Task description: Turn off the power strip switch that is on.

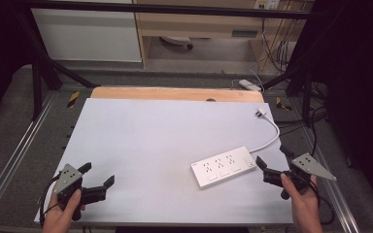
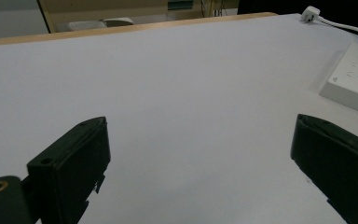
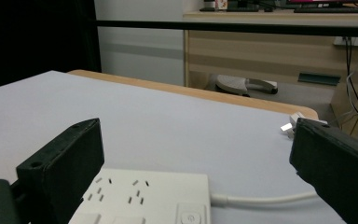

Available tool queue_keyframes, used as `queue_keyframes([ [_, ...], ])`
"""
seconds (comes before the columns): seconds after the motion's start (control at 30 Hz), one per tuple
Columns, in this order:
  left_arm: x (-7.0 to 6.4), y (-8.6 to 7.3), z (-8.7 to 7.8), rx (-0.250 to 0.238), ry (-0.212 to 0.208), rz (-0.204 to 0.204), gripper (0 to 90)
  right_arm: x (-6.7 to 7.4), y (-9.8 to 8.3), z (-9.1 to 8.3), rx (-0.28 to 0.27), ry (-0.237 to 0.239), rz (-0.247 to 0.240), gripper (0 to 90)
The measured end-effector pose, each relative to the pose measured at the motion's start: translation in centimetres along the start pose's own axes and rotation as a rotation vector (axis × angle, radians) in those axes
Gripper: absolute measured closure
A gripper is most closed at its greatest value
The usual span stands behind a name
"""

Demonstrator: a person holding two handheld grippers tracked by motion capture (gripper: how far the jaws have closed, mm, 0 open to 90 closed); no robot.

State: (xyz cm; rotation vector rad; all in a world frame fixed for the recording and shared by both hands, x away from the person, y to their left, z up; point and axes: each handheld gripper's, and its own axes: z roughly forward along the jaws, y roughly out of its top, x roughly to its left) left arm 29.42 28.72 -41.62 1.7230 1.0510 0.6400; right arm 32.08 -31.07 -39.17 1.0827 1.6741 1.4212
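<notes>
Your left hand-held gripper (image 1: 98, 176) rests near the front left corner of the surface (image 1: 141, 136), jaws spread wide and holding nothing; its own view looks along them across bare surface toward the strip. The power strip (image 1: 225, 166) lies flat right of centre, three rows of sockets up, its cord (image 1: 271, 138) curving back to the plug (image 1: 261, 112) near the far right edge. Your right hand-held gripper (image 1: 271, 160) sits just beside the strip's cord end, jaws likewise wide apart and empty.

Step in hand, as judged: the approach, with nothing grasped. The next move likely calls for you to bring the right jaws around the strip's end or its cord and close squarely, since the smooth casing may slide.

In the right gripper view the strip's near part is cut off by the bottom edge and a jaw, and the plug (image 3: 290, 125) is half hidden behind the other jaw. The socket markings are too small to read from above.
</notes>
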Motion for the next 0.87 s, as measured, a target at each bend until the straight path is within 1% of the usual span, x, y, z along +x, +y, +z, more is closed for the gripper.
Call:
queue_keyframes([
  [0.07,0.0,0.0,0.0,0.000,-0.001,-0.001,4.5,-0.3,-0.5,-0.2,0.009,-0.007,0.011,3.2],
  [0.13,0.0,0.0,0.0,0.000,-0.002,0.000,4.5,-0.7,-1.1,-0.5,0.024,-0.011,0.009,3.1],
  [0.23,0.0,0.0,0.0,0.000,-0.002,0.000,4.5,-1.1,-1.9,-0.5,0.046,-0.006,0.033,3.0],
  [0.3,0.0,0.0,0.0,0.000,-0.002,0.000,4.5,-1.4,-2.4,-0.5,0.065,-0.005,0.031,3.1],
  [0.37,0.0,0.0,0.0,-0.001,-0.002,0.001,4.5,-1.6,-2.8,-0.3,0.076,0.003,0.041,3.1],
  [0.47,0.0,0.0,0.0,0.000,-0.004,0.003,4.5,-1.8,-3.5,-0.1,0.108,0.010,0.052,3.4],
  [0.53,0.0,0.0,0.0,0.000,-0.005,0.005,4.5,-1.8,-4.0,0.1,0.150,0.016,0.056,3.4],
  [0.6,-0.1,0.0,0.0,0.001,-0.007,0.005,4.5,-1.7,-4.5,0.5,0.194,0.015,0.045,3.7],
  [0.63,-0.1,0.0,0.0,0.000,-0.008,0.007,4.5,-1.7,-4.6,0.5,0.201,0.019,0.051,3.8],
  [0.67,-0.1,0.0,0.0,0.001,-0.008,0.008,4.5,-1.6,-4.7,0.7,0.220,0.023,0.055,3.8],
  [0.73,-0.1,0.0,0.0,0.003,-0.008,0.007,4.5,-1.4,-5.0,1.0,0.247,0.025,0.040,3.9],
  [0.87,-0.1,0.0,0.1,0.009,-0.011,0.011,4.5,-0.9,-5.4,1.7,0.319,0.045,0.021,4.2],
])
